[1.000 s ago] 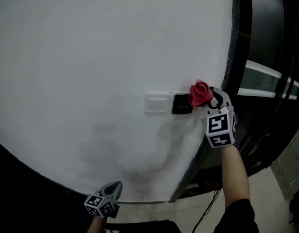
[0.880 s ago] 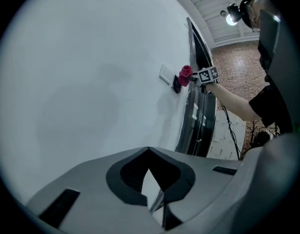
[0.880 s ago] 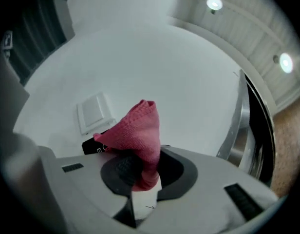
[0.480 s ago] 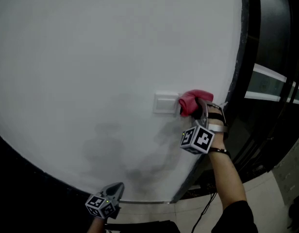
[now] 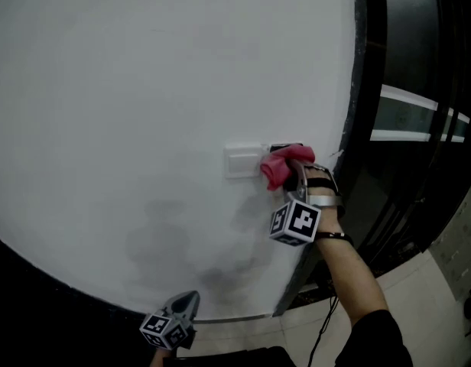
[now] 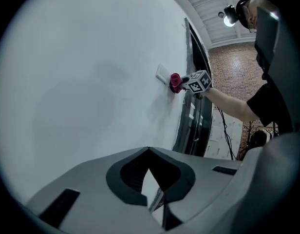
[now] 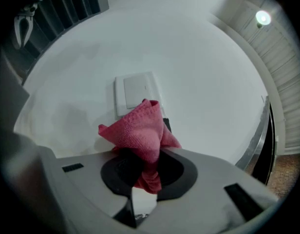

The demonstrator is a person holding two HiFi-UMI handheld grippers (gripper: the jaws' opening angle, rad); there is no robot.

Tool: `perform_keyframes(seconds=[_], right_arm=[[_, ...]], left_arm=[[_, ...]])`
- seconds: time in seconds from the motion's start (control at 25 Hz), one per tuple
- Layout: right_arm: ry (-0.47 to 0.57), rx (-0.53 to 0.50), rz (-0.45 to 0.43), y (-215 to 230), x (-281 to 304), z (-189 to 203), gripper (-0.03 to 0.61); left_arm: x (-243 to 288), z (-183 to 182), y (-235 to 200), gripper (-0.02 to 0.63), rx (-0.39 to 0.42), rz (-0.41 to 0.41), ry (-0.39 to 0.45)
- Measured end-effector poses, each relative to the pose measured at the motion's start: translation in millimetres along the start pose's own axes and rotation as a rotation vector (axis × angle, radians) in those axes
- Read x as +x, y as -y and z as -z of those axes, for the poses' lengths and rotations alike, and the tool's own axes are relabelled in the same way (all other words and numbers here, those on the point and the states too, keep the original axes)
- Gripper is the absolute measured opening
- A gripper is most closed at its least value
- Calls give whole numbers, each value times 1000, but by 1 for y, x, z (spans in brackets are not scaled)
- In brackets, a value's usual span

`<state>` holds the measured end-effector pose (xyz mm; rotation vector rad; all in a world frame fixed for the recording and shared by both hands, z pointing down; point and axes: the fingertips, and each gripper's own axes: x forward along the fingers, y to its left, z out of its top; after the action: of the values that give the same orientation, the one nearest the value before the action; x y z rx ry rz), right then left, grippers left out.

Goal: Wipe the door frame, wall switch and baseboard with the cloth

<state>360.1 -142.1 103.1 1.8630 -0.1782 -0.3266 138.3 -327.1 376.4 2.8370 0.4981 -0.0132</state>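
Within the last 1 s the right gripper (image 5: 290, 173), clamped on the red cloth (image 5: 277, 167), has slid left onto the wall switch (image 5: 241, 161), so switch-wiping seems under way, while the left gripper (image 5: 182, 306) hangs low, closed and empty.

My right hand-held gripper (image 5: 295, 170) is grey and bears a white cube (image 5: 295, 222) printed with black square markers. My left hand-held gripper (image 5: 186, 303) has one too. My sleeve (image 5: 379, 341) is black.
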Motion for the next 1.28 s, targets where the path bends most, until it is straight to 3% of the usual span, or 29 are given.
perform_keyframes(seconds=[0.6,0.88,1.12,1.28], right_arm=[[-18,-9,-50,-29,-5,9,58],[-19,15,-170,-39,-12,13,60],[63,62,-40,20,-22,-5,61],[34,53,-42,35,-12,-2,71]], left_arm=[[0,5,-3,-8,8,-23,-23],[-4,6,-4,-8,16,-35,-29],[-10,3,-7,-8,16,-55,-27],[-14,4,-8,-8,11,-72,-26]])
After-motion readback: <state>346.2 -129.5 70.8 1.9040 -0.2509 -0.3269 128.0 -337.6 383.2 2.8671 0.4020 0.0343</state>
